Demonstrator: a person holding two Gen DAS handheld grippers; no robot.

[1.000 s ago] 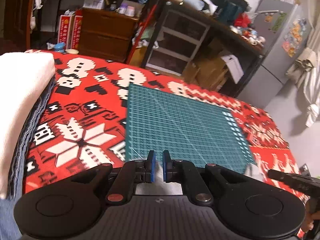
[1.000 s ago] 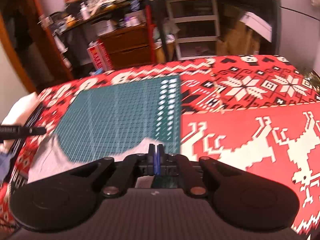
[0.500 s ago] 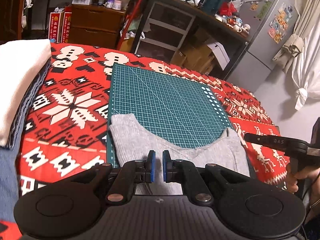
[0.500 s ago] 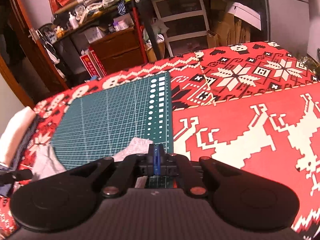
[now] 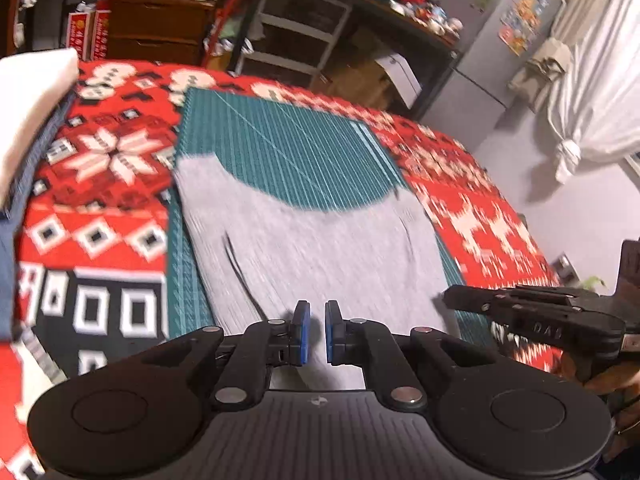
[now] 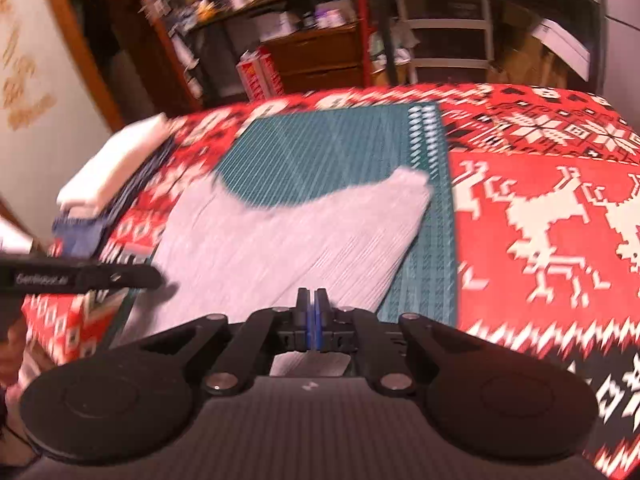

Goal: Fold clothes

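More grey garment [image 5: 304,240] now covers the green mat [image 5: 288,148]; left gripper [image 5: 316,332] fingers slightly parted, empty; right gripper [image 6: 311,320] fingers closed, contents unclear.

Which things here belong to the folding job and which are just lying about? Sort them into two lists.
Job:
grey garment
green cutting mat beneath it
left tongs
right tongs
folded stack, probably

Lying about:
patterned red cloth
wooden drawers
shelf unit
fridge
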